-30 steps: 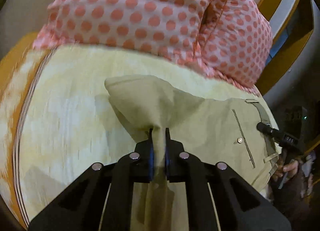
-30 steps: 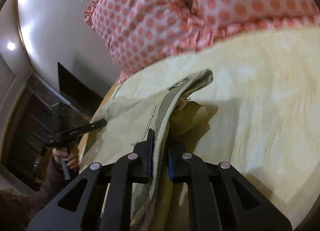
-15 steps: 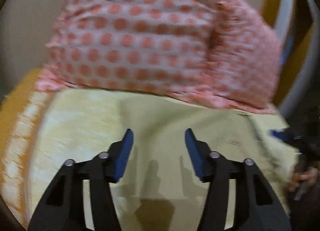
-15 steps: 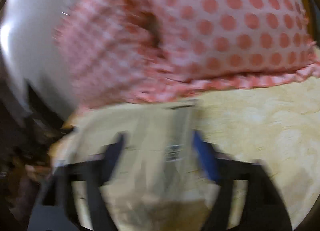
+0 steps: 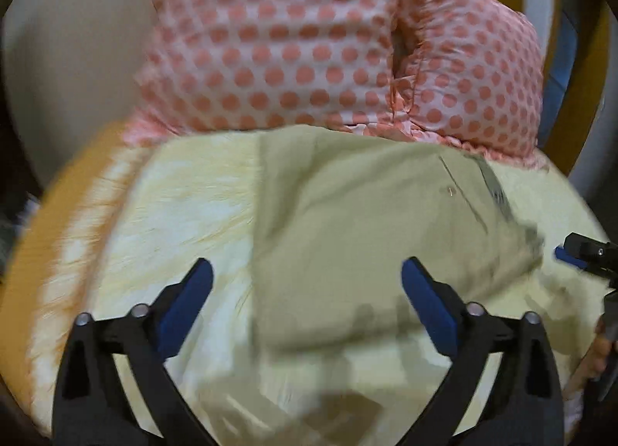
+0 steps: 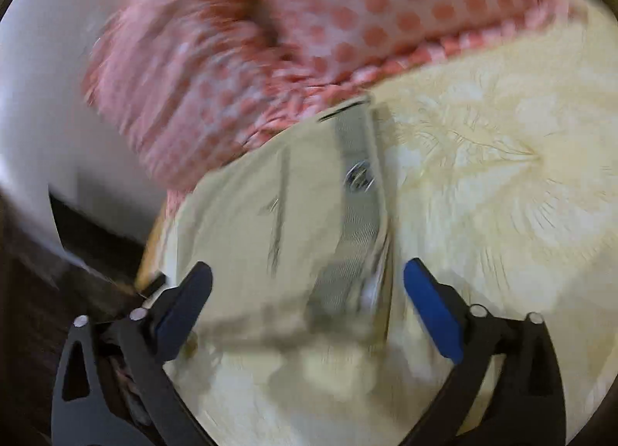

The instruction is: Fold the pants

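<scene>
On the pale yellow bedspread (image 5: 185,214) below the polka-dot pillows (image 5: 309,40), my left gripper (image 5: 307,283) hangs with jaws spread wide and empty over the folded khaki pants (image 5: 347,233). My right gripper (image 6: 308,287) is just as wide and empty at the waistband (image 6: 359,191). I judge the cloth soft, light and limp, best pinched at a corner or the firmer waistband; no containers in sight.

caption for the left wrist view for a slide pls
Left gripper open above folded khaki pants on a yellow bedspread, polka-dot pillows behind.
</scene>
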The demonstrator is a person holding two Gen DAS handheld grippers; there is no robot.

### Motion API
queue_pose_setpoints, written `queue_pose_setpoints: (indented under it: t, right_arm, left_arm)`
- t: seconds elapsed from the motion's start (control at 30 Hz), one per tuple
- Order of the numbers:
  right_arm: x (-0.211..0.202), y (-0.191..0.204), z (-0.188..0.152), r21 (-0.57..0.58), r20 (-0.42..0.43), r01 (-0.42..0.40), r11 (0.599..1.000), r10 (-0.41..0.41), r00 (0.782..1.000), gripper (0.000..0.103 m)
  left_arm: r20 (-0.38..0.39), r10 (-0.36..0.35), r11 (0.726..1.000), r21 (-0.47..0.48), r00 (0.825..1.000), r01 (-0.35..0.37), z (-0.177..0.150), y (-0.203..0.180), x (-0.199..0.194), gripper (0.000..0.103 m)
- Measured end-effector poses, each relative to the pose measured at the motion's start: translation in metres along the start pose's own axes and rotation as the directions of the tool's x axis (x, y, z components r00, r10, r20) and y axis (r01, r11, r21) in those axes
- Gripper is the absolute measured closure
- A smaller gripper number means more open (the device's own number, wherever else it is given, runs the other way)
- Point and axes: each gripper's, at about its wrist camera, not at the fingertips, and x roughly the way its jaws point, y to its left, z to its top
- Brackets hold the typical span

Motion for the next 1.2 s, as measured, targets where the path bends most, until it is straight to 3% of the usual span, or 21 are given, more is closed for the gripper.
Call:
queue_pose_setpoints:
  t: [0.1, 0.27, 0.37, 0.43, 0.53, 0.67, 1.2]
  right_arm:
    - [-0.009, 0.039, -0.058, -0.194, 0.05, 0.12, 0.974, -0.112, 0.992, 0.001]
    - [0.011, 0.073, -0.104, -0.361, 0.153, 0.319, 0.876, -0.281, 0.947, 0.001]
    - [0.02, 0.074, -0.112, -0.36, 0.141, 0.321, 0.876, -0.289, 0.947, 0.001]
    - [0.024, 0.07, -0.114, -0.336, 0.133, 0.335, 0.88, -0.308, 0.942, 0.001]
    - [0.021, 0.071, -0.126, -0.338, 0.183, 0.396, 0.854, -0.353, 0.917, 0.001]
    - [0.017, 0.071, -0.136, -0.312, 0.233, 0.415, 0.855, -0.355, 0.906, 0.001]
    - [0.018, 0.071, -0.138, -0.302, 0.261, 0.425, 0.853, -0.355, 0.898, 0.001]
  left_arm:
    - [0.015, 0.026, 0.999, 0.035, 1.0, -0.026, -0.044, -0.015, -0.028, 0.002]
    - [-0.032, 0.067, 0.996, 0.055, 0.997, -0.065, -0.083, -0.031, -0.024, 0.002]
    - [-0.065, 0.091, 0.995, 0.045, 0.994, -0.088, -0.094, -0.031, -0.017, 0.002]
    - [-0.063, 0.06, 0.998, -0.004, 0.996, -0.061, -0.099, -0.023, -0.016, 0.002]
    - [-0.035, 0.056, 0.998, -0.009, 0.998, -0.056, -0.104, -0.02, -0.019, 0.002]
    - [-0.009, 0.056, 0.998, -0.016, 0.998, -0.056, -0.108, -0.021, -0.021, 0.002]
    - [0.016, 0.067, 0.997, -0.024, 0.998, -0.067, -0.109, -0.023, -0.02, 0.002]
